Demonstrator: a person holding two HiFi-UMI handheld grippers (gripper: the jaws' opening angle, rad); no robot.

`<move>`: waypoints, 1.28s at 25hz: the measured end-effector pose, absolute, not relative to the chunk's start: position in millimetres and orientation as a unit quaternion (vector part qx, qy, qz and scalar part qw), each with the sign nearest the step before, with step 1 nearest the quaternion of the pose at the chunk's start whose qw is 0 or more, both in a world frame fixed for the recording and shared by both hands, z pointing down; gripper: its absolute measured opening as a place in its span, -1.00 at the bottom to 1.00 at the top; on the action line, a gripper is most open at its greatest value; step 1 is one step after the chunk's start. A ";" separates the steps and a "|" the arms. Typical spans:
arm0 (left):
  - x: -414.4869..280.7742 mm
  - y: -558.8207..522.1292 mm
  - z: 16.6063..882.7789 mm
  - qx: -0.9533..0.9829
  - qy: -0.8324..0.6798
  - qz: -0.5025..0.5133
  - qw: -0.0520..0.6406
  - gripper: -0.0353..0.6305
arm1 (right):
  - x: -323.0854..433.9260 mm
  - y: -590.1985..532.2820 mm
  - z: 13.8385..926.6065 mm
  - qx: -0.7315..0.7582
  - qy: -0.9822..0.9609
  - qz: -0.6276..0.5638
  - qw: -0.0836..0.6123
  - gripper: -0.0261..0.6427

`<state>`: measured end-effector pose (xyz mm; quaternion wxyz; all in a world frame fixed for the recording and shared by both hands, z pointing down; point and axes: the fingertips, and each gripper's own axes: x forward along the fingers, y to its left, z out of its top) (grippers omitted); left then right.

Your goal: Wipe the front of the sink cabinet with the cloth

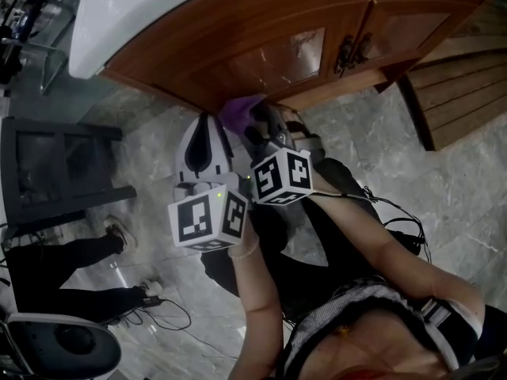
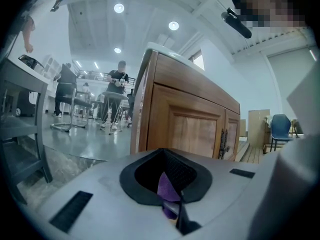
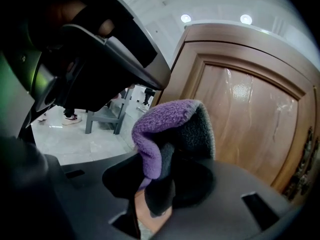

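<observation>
The brown wooden sink cabinet (image 1: 301, 54) fills the top of the head view, and its panelled doors (image 2: 190, 129) stand close ahead. A purple and grey cloth (image 1: 240, 111) is held near the cabinet's lower left corner. My dark right gripper (image 1: 265, 121) is shut on the cloth (image 3: 170, 121), which bulges out above its jaws (image 3: 165, 184), a short way off the door panel (image 3: 245, 114). My white left gripper (image 1: 207, 125) sits just left of it with its jaws together. A sliver of purple cloth (image 2: 168, 188) shows in the left gripper's (image 2: 172, 199) notch; I cannot tell whether it is pinched.
The white sink top (image 1: 119, 14) overhangs the cabinet. Metal door handles (image 1: 348, 54) sit at the doors' seam. A dark stand (image 1: 63, 172) and a person's legs (image 1: 71, 267) are to the left. Wooden boards (image 1: 459, 93) lie at right, cables (image 1: 404, 228) on the marble floor.
</observation>
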<state>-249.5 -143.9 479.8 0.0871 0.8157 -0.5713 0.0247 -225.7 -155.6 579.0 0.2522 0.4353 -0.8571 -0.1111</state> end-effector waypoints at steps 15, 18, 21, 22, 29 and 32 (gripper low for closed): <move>-224.1 -150.7 486.6 0.826 -0.555 0.032 0.089 -0.89 | -188.6 -162.9 581.7 0.458 -0.849 -0.084 0.249 -0.37; -219.3 -151.6 487.4 0.830 -0.550 0.035 0.088 -0.89 | -179.3 -164.1 581.8 0.465 -0.846 -0.076 0.248 -0.37; -212.8 -152.5 488.4 0.832 -0.547 0.037 0.087 -0.89 | -167.8 -164.7 581.2 0.470 -0.843 -0.073 0.250 -0.37; -209.8 -153.0 489.1 0.832 -0.546 0.038 0.087 -0.89 | -163.4 -164.9 581.2 0.473 -0.842 -0.074 0.251 -0.37; -184.7 -157.5 494.2 0.842 -0.530 0.043 0.088 -0.89 | -128.2 -167.9 582.1 0.498 -0.827 -0.067 0.253 -0.37; -173.4 -157.9 496.5 0.848 -0.521 0.049 0.086 -0.89 | -112.1 -169.2 582.0 0.510 -0.819 -0.064 0.254 -0.37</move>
